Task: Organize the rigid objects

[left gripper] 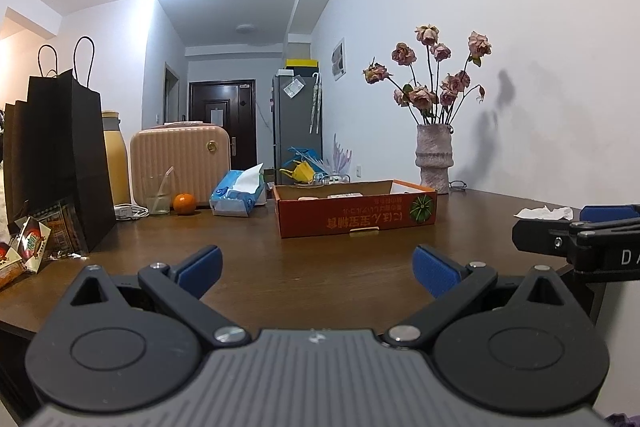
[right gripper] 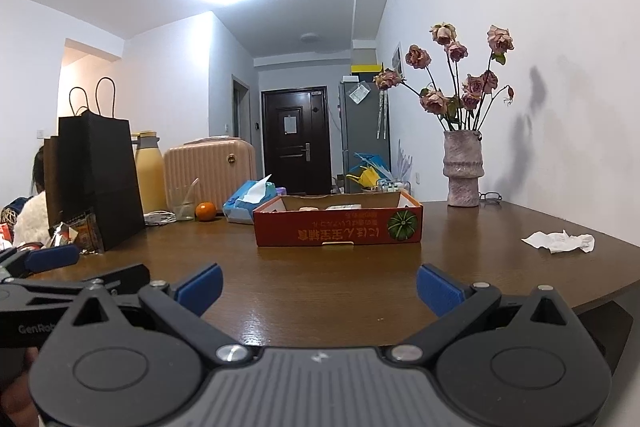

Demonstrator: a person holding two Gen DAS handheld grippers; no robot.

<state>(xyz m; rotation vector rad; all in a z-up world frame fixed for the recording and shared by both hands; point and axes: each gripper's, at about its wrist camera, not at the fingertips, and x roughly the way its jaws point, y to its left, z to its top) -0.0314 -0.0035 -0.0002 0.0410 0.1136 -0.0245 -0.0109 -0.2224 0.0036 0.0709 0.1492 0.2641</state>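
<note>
While both tools hang low over the near edge of the dark wooden table (left gripper: 320, 267), the left gripper (left gripper: 316, 267) holds its blue-padded fingers (left gripper: 434, 271) spread wide on nothing, and the right gripper (right gripper: 318, 287) beside it is likewise splayed and empty. Bare tabletop fills the gap between each pair of fingers. Straight ahead of both, beyond that open stretch, sits a shallow red cardboard box (right gripper: 338, 227) printed with a green squash; a few pale items lie inside, too low behind the wall to identify. Off past the right gripper's right finger lies a crumpled white tissue (right gripper: 560, 241). Farther ahead and to the left of the left fingers stand an orange (left gripper: 184, 203), a drinking glass (left gripper: 157, 195), a blue tissue pack (left gripper: 236, 197), snack packets (left gripper: 36, 243) and a black paper bag (left gripper: 60, 155); a vase of dried roses (right gripper: 463, 169) stands by the wall to the right, glasses (right gripper: 490, 195) at its foot.

Judging by the empty fingers, the sorting stands at its start or between picks. A likely next move is a reach forward to a hard item, perhaps the orange or glass, closing squarely on it without knocking neighbours, then carrying it to the box.
</note>
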